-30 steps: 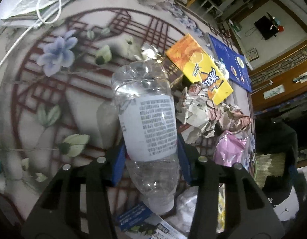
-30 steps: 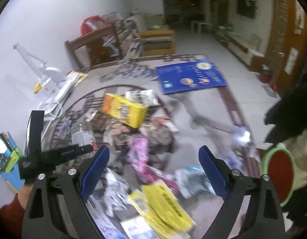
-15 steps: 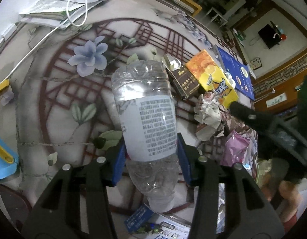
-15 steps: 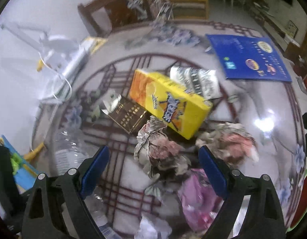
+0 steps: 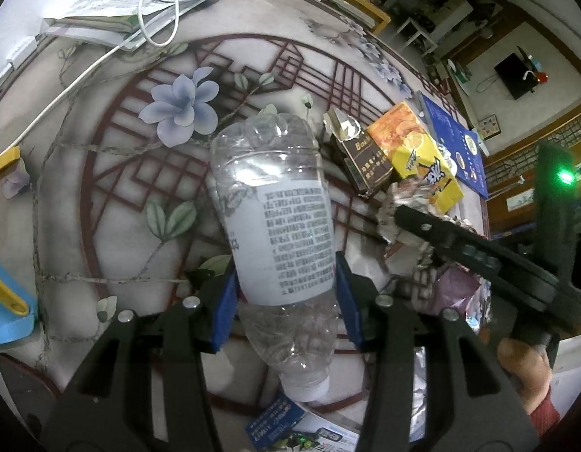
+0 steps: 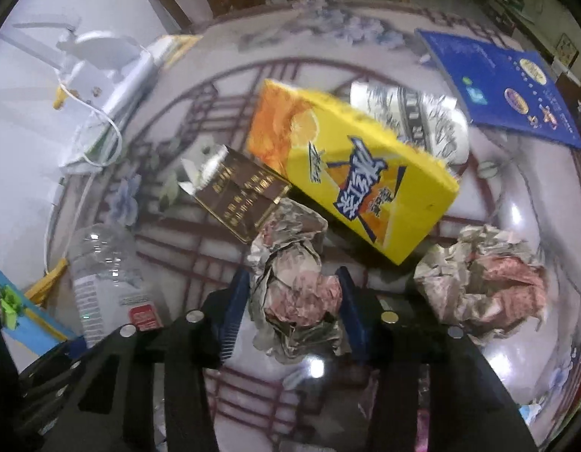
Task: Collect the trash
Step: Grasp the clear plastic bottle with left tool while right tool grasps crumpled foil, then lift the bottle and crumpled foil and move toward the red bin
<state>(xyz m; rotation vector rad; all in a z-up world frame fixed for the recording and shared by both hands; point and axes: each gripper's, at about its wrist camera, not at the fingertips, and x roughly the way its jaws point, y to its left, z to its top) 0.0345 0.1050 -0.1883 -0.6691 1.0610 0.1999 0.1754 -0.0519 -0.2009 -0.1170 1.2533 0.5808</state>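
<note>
My left gripper point(image 5: 286, 301) is shut on a clear plastic bottle point(image 5: 275, 218) with a white label, held above the table with its cap end toward me. The bottle also shows in the right wrist view point(image 6: 106, 278) at the left. My right gripper point(image 6: 294, 301) has closed its blue pads around a crumpled paper ball point(image 6: 290, 275) on the table. A second crumpled paper ball point(image 6: 482, 278) lies to its right. A yellow drink carton point(image 6: 350, 177) and a brown cigarette pack point(image 6: 237, 192) lie just beyond.
A blue booklet point(image 6: 501, 83) lies at the far right of the patterned table point(image 5: 102, 173). A silver printed wrapper point(image 6: 407, 116) sits behind the carton. A white lamp and cable point(image 6: 98, 60) stand at the far left. A pink bag point(image 5: 456, 290) lies near the right gripper's arm.
My right gripper moved down and forward over the table and closed from wide open onto the crumpled paper ball. My left gripper kept hold of the bottle and drew back leftward.
</note>
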